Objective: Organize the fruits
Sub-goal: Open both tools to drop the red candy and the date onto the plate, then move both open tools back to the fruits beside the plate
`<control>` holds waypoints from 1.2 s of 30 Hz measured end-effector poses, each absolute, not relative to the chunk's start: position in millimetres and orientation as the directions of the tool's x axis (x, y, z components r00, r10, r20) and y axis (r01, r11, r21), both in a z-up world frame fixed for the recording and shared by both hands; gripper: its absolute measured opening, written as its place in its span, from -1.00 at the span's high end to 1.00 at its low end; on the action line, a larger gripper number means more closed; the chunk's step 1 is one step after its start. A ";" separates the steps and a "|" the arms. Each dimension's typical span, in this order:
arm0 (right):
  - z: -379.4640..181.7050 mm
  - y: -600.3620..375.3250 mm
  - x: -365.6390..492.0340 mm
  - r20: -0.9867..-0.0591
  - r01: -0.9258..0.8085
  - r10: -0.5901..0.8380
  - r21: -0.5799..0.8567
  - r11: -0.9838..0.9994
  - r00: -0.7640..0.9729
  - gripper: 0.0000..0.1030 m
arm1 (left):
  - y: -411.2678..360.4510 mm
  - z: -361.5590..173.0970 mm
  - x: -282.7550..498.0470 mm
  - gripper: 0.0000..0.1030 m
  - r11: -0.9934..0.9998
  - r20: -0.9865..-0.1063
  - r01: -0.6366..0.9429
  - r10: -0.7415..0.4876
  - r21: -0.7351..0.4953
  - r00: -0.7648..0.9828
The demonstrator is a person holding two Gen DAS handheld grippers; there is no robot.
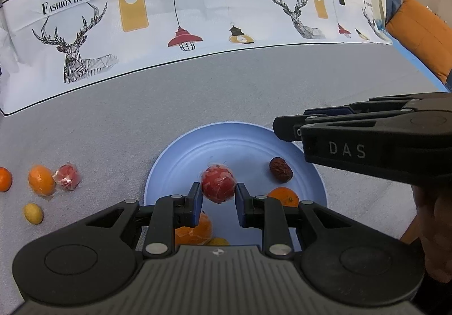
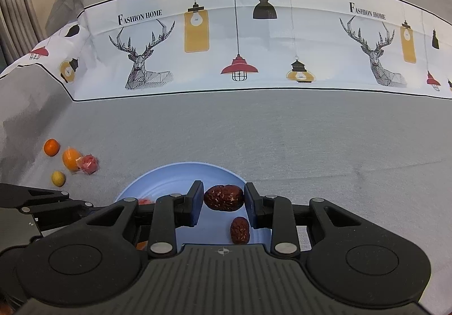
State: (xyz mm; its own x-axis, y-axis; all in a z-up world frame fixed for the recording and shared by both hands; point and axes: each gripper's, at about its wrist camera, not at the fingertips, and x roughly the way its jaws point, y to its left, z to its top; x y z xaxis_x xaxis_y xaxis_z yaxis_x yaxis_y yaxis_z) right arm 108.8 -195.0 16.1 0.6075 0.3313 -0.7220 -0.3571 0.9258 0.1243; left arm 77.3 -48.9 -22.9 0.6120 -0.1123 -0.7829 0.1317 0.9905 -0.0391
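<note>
Fruit lies partly on a blue plate (image 1: 180,157) and partly loose on the grey cloth of the tabletop (image 1: 118,128).

Left claw (image 1: 219,198): held over the near part of the plate, jaws spread. A red wrapped fruit (image 1: 218,183) sits between the blue pads. From the left wrist view it cannot be told whether the pads touch it, nor whether the fruit rests on the plate or is held up. An orange (image 1: 284,196) lies on the plate just right of this claw, and another orange piece (image 1: 197,227) shows under its left finger. A dark red date (image 1: 280,169) lies on the right part of the plate.

Right claw (image 2: 224,203): over the right part of the plate (image 2: 169,176), jaws spread, with a date (image 2: 224,198) between the pads. A small gap shows on each side of it, so no pinch can be confirmed. A second date (image 2: 240,230) lies on the plate nearer the camera.

Loose group, left of the plate on the cloth: a small mandarin (image 1: 5,179) farthest left, an orange fruit in clear wrap (image 1: 41,180) beside it, a second red wrapped fruit (image 1: 67,176) touching that one, and a small yellow fruit (image 1: 33,213) nearer the camera, apart from the rest.

A white printed cloth band (image 1: 197,13) with deer and lamps runs across the far side.
</note>
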 end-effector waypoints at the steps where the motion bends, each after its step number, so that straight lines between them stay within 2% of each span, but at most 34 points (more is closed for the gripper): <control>1: 16.3 -194.7 108.7 -0.721 -0.358 0.333 0.126 0.925 0.608 0.36 | -48.7 -22.5 77.0 0.48 0.990 -0.781 0.132 -0.112 -0.038 0.614; 29: 11.3 -169.3 104.2 -0.729 -0.414 0.344 0.091 0.906 0.592 0.36 | -36.7 -18.2 77.5 0.46 0.994 -0.795 0.095 -0.105 -0.060 0.598; 30: 11.6 -168.6 103.9 -0.729 -0.414 0.342 0.088 0.906 0.594 0.35 | -36.2 -19.7 78.5 0.34 0.993 -0.803 0.097 -0.114 -0.070 0.585; 31: 11.4 -167.8 103.8 -0.730 -0.411 0.336 0.083 0.908 0.596 0.35 | -35.7 -21.4 79.2 0.10 0.993 -0.811 0.092 -0.116 -0.077 0.574; 33: 9.4 -166.2 104.4 -0.741 -0.401 0.318 0.073 0.913 0.591 -0.19 | -33.0 -20.8 78.7 0.02 0.995 -0.809 0.073 -0.098 -0.068 0.580; 36: 11.3 -165.1 103.3 -0.730 -0.392 0.306 0.057 0.918 0.611 -0.22 | -25.7 -17.5 78.8 0.01 0.997 -0.800 0.044 -0.079 -0.066 0.595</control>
State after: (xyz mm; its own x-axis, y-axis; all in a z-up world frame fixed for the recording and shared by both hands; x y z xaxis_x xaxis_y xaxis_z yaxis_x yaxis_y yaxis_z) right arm 103.3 -165.1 11.3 0.6109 0.3057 -0.7303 -0.3917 0.9183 0.0568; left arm 78.8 -25.7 -17.5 0.5945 -0.0787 -0.8002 0.0437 0.9969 -0.0656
